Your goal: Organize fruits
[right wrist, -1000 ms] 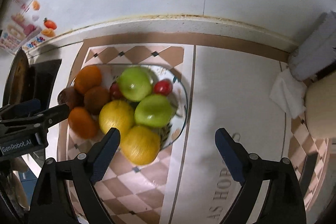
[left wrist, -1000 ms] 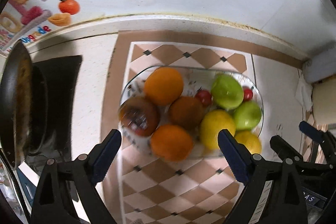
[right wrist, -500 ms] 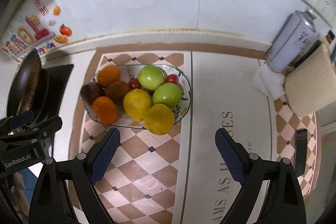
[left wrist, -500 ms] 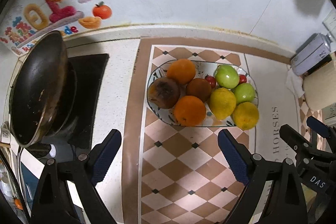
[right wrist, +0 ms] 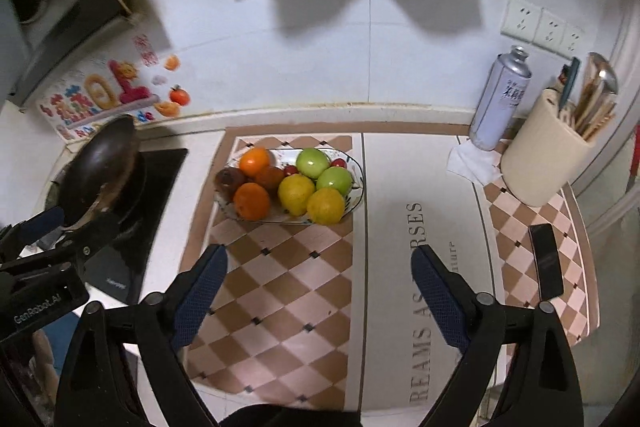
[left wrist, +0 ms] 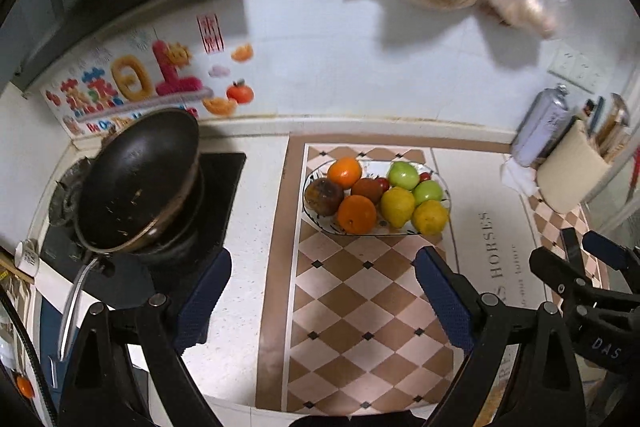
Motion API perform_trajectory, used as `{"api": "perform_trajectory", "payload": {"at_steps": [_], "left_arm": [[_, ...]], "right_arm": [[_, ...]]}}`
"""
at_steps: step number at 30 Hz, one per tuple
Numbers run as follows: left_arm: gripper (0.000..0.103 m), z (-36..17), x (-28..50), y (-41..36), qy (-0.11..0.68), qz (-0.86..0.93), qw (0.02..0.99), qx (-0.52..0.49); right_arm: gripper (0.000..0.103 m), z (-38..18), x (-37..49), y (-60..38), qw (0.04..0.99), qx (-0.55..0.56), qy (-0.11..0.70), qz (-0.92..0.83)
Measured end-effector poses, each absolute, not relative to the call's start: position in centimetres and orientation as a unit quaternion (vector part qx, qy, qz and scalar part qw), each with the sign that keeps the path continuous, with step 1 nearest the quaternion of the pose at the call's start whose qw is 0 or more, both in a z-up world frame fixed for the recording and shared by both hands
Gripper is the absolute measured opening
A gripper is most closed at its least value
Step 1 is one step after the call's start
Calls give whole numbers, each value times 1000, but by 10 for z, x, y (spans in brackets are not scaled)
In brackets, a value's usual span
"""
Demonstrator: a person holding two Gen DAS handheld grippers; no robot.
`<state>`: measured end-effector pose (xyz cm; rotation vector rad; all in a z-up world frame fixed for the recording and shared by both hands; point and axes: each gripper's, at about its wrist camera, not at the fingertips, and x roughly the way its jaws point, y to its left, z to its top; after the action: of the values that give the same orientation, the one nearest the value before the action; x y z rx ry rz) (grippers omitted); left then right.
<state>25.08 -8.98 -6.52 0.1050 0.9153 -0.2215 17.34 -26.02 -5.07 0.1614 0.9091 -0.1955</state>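
Fruit plate: sitting on the checkered mat on the table, holding oranges, lemons, green apples, grouped by colour, apparently sorted. Left gripper and right gripper: both hovering well short of the plate, fingers spread wide, holding nothing. Wok: resting tilted on the stove.

Glossy fruits on glazed ceramic plate; smooth checkered mat; matt metal can; dull black wok.
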Motion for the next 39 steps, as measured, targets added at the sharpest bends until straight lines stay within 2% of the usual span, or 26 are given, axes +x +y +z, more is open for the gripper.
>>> {"api": "perform_trajectory", "payload": {"at_steps": [8,16,28,39], "left_arm": [[94,-27,185,-69,399,-135,906,38],[94,-10,145,-56,381,-137,914,39],[94,-12,150,-66,386,-121,914,35],[94,-25,199,-79,395,-90,914,36]], "right_arm": [[100,-1,96,-229,914,69,386,-102],[100,15,58,-215,919,66,376,-95],[101,11,77,-240,915,74,385,-93],[101,-9,146,-267,911,74,391,-109]]}}
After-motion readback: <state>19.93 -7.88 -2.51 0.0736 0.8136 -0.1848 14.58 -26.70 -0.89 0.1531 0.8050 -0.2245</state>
